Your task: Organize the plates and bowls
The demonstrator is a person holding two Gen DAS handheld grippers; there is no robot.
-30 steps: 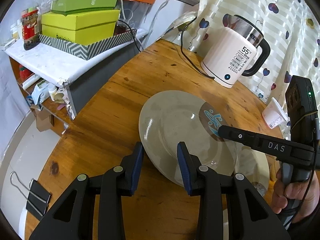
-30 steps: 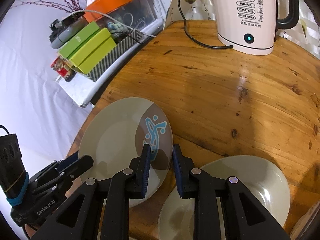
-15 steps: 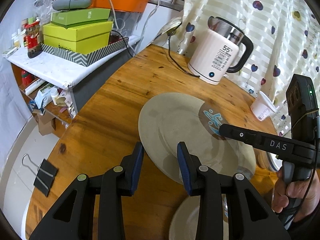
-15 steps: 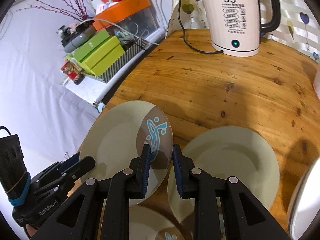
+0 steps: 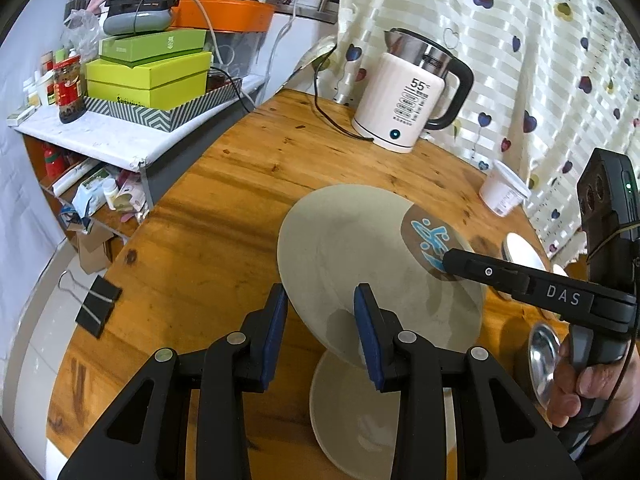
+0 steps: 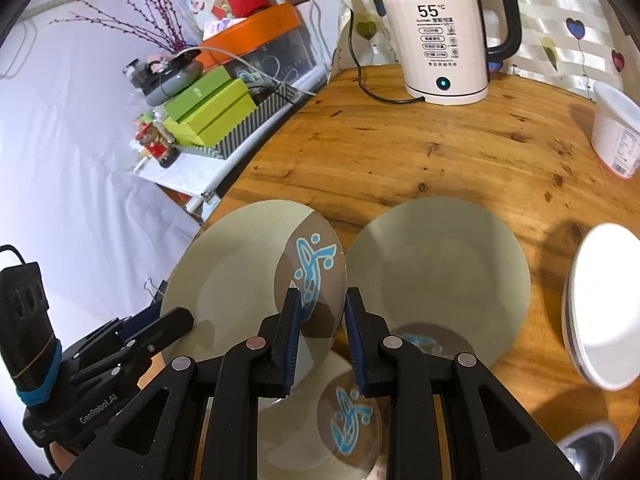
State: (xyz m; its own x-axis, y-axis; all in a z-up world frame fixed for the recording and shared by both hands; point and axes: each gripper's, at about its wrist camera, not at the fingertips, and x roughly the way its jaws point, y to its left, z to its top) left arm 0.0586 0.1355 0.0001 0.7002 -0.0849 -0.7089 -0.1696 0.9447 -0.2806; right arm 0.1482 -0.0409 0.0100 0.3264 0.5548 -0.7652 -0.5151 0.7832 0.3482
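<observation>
The left gripper (image 5: 320, 320) pinches the near rim of a beige plate (image 5: 360, 248), its blue pads set on either face of the edge; the right gripper (image 6: 320, 320) clamps the opposite rim, right on the plate's brown patch with the blue motif; held between the two, the plate hangs tilted above the round wooden table (image 5: 224, 200), clear of its surface. A second beige plate (image 6: 436, 276) lies flat on the table just right of the held plate in the right wrist view; a third plate with the same blue motif (image 6: 344, 412) lies directly beneath the held plate; a white dish (image 6: 604, 300) sits further right of it, at the frame edge. Beyond the held plate, well apart, stand a white electric kettle (image 5: 404, 108) and a white tub (image 5: 502, 196).
</observation>
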